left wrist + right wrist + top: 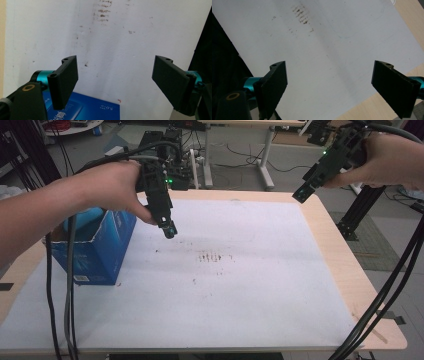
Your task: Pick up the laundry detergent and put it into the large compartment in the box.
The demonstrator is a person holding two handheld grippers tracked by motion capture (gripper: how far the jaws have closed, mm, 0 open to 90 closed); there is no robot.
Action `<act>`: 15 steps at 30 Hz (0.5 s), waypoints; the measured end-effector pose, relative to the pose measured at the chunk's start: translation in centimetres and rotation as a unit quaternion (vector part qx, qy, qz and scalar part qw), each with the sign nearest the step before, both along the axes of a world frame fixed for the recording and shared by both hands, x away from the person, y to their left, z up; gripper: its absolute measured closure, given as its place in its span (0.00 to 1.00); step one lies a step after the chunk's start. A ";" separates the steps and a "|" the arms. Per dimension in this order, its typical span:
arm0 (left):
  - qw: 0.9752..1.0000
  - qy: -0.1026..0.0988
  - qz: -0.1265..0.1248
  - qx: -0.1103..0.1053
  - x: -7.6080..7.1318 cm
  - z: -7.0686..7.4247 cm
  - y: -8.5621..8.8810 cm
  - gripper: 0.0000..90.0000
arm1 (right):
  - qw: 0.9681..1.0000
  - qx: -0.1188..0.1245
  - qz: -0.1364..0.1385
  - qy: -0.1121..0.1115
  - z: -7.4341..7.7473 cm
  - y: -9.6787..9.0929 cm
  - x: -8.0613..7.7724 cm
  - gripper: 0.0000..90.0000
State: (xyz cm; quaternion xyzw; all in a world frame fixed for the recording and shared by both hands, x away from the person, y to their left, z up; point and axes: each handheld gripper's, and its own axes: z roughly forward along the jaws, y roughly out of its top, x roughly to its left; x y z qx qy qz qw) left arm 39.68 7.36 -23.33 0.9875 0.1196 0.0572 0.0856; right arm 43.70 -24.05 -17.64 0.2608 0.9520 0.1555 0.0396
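Blue cardboard box (102,251) with white print and barcode label, white sheet (225,285) speckled with brown stains, pale wood bench (345,265), black grippers with teal accents, left gripper (169,231), right gripper (302,195)

On the blue box (85,110), seen at the bottom of the left gripper view, small white print reads upside down as something like "5.0" plus a letter or two; larger pale characters at the lower left edge are cut off and unreadable. In the high view a white barcode label (81,278) sits low on the box's front, too small to read
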 end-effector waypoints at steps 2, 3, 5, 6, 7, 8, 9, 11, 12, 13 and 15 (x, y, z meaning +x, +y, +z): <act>1.000 0.001 0.001 0.000 0.0 0.0 0.1 0.23 | 1.000 0.000 0.000 0.000 0.0 0.0 0.0 0.14; 1.000 0.000 0.001 0.000 0.0 0.0 0.1 0.23 | 1.000 0.001 0.000 0.000 0.0 0.0 0.0 0.14; 1.000 0.000 0.003 0.001 0.0 0.0 0.1 0.23 | 1.000 0.001 0.001 0.000 0.0 0.0 0.0 0.14; 1.000 0.000 0.003 0.001 0.0 0.0 0.1 0.23 | 1.000 0.001 0.000 0.001 0.0 0.0 0.0 0.14; 1.000 0.002 0.003 0.003 0.0 0.0 0.1 0.23 | 1.000 0.001 0.000 0.001 0.0 0.0 0.0 0.14; 1.000 0.002 0.003 0.003 0.0 0.0 0.1 0.23 | 1.000 0.001 0.000 0.001 0.0 0.0 0.0 0.14; 1.000 0.002 0.003 0.002 0.0 0.0 0.1 0.24 | 1.000 0.000 0.000 0.001 0.0 0.1 0.0 0.14; 1.000 0.002 0.004 0.002 0.0 0.0 0.1 0.23 | 1.000 0.000 0.000 0.001 0.0 0.1 0.0 0.14; 1.000 0.002 0.004 0.002 0.0 0.0 0.2 0.23 | 1.000 0.000 0.001 0.000 0.0 0.1 0.0 0.14; 1.000 0.001 0.003 0.002 0.0 0.0 0.2 0.23 | 1.000 0.000 0.001 0.000 0.0 0.1 0.0 0.14; 1.000 0.001 0.004 0.002 0.0 0.0 0.2 0.23 | 1.000 0.001 0.001 0.000 0.0 0.1 -0.1 0.14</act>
